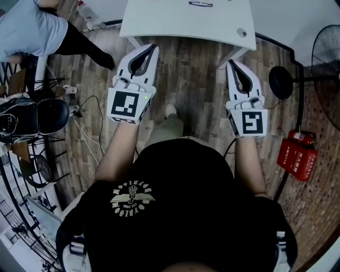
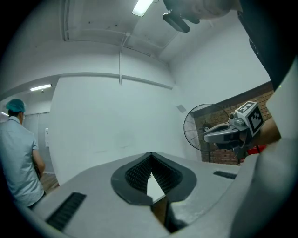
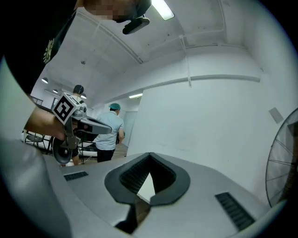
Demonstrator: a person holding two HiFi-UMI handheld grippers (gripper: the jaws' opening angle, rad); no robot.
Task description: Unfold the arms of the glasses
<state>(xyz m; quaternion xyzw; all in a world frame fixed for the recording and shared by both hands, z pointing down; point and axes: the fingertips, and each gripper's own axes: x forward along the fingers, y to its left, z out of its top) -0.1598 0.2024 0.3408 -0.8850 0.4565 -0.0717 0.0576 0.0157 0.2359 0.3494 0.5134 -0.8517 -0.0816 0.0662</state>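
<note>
The glasses [image 1: 201, 4] are a small dark shape lying on the white table [image 1: 186, 21] at the far edge of the head view, too small to make out their arms. Both grippers are held level over the wooden floor, short of the table. My left gripper [image 1: 154, 48] has its jaw tips together with nothing between them, as the left gripper view [image 2: 151, 153] also shows. My right gripper [image 1: 230, 64] is likewise shut and empty [image 3: 150, 154]. Both gripper views look at a white wall; the glasses appear in neither.
A standing fan [image 1: 324, 53] with a round base [image 1: 281, 82] is at the right, and a red fire-extinguisher box [image 1: 297, 156] sits below it. A person in a light blue shirt [image 1: 32, 26] bends at the upper left. A black chair [image 1: 50, 114] and cables lie at the left.
</note>
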